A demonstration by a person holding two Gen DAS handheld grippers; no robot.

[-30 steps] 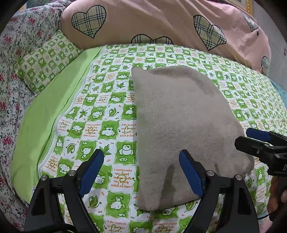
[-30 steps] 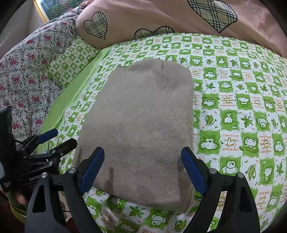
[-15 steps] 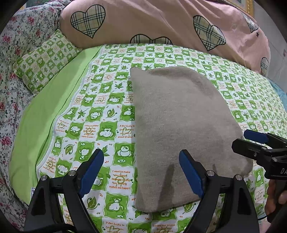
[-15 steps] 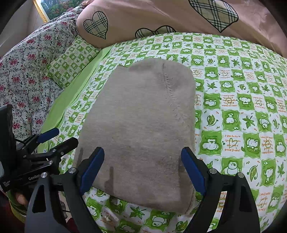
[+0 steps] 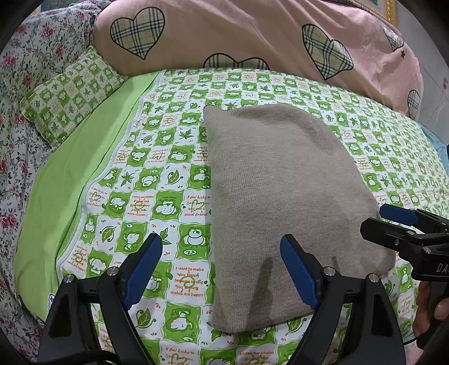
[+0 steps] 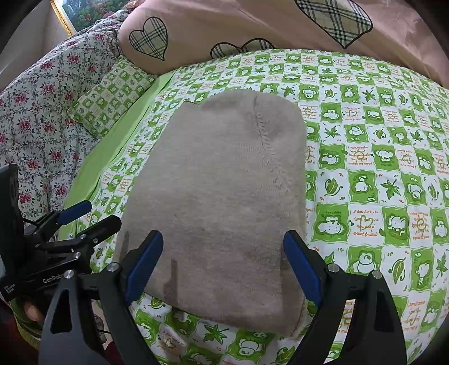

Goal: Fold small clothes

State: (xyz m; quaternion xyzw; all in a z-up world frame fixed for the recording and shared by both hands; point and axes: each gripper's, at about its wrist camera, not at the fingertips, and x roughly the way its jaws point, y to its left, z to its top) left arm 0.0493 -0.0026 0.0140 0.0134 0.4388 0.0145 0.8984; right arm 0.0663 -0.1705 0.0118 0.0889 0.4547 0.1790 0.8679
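Note:
A folded beige knitted garment lies flat on the green-and-white checked bed sheet. My left gripper hovers open over the garment's near left corner, nothing between its blue pads. My right gripper is open above the garment's near edge, pads clear of the cloth. In the left wrist view the right gripper shows at the right edge. In the right wrist view the left gripper shows at the left edge.
A pink duvet with checked hearts is heaped along the far side of the bed. A small green checked pillow and floral bedding lie at the left. A hand holds the right gripper.

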